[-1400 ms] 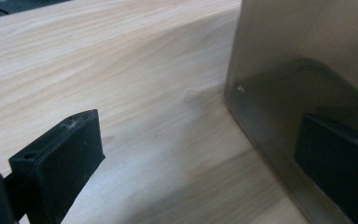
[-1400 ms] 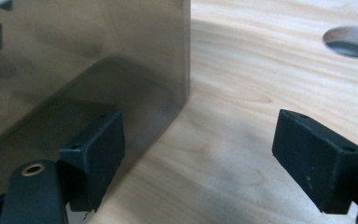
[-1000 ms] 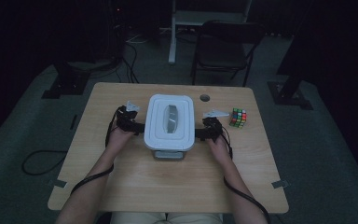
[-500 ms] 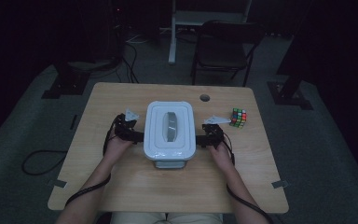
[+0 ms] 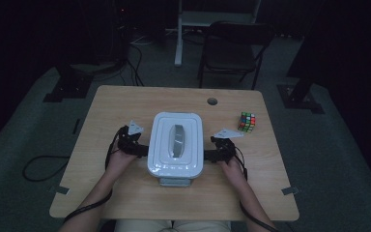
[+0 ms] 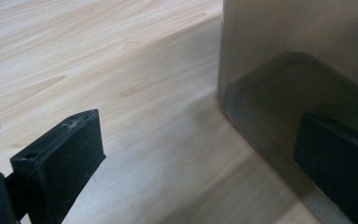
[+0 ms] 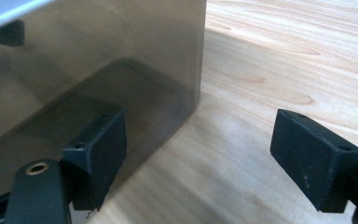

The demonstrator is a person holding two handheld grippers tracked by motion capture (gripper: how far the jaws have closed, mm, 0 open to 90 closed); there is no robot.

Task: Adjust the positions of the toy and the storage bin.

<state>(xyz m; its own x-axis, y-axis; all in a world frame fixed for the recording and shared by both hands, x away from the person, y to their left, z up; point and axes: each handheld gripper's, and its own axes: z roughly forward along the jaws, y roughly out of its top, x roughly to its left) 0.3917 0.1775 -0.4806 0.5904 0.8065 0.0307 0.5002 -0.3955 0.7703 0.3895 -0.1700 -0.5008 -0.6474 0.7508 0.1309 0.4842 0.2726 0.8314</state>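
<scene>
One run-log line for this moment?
white lidded plastic box | left gripper open, right gripper open, flanking it | wooden table

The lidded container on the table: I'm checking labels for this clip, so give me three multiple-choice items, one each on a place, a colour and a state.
1. Where is the puzzle cube?
A. Right of the container
B. On its lid
C. On the floor
2. What colour is the container's lid?
A. Red
B. White
C. Black
3. How do the right gripper's jaws stand?
A. Shut tight
B. Shut on the cube
C. Apart, one against the container's wall

Key: 1 A, it lies near the table's right edge. 2 B, white in the high view. 3 C, bare tabletop shows between them.
</scene>
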